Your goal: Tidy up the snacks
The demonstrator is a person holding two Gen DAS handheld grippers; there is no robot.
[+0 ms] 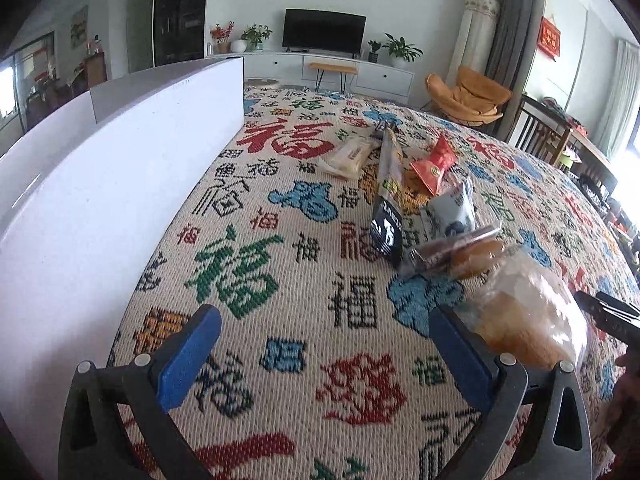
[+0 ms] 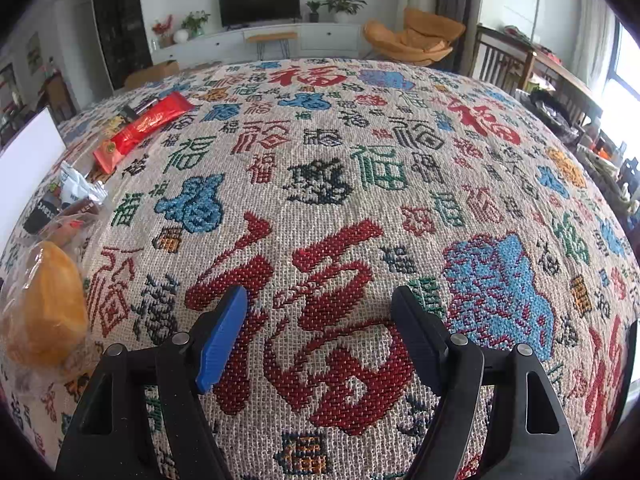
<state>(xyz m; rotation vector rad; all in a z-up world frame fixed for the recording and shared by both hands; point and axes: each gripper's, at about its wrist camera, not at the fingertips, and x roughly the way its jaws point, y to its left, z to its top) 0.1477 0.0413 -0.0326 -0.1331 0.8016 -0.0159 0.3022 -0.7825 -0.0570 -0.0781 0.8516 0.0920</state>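
On the woven cloth (image 1: 304,248) with its red, green, blue and black characters, the snacks lay in a loose line to the right of the left gripper (image 1: 324,344). Nearest was a clear-wrapped bun (image 1: 524,320), golden brown, just beside the gripper's right finger and not between the pads. Beyond it sat a clear packet of dark and tan pastries (image 1: 452,252), then a white and blue packet (image 1: 450,210), a long narrow pack with a black end (image 1: 388,196), a red packet (image 1: 434,162) and, farthest, a pale cream wrapper (image 1: 350,156). Several of these touched or overlapped; the exact contacts were hard to tell.

From the right wrist view the same group sat at the far left edge: the bun (image 2: 44,304) in its clear wrap, the red packet (image 2: 144,128) stretched out farther up the cloth (image 2: 360,184), and the white and blue packet (image 2: 76,188) between them.

Both grippers had their fingers spread apart with nothing between them. The left one hovered over bare cloth; its blue pads (image 1: 180,360) faced each other across a wide gap. The right gripper (image 2: 320,332) hung over a large red character, well apart from the snacks.

A white box wall (image 1: 80,200) rose along the left side, next to the left gripper. Behind stood a television (image 1: 324,29), potted plants (image 1: 400,50) and an orange chair (image 1: 468,94).
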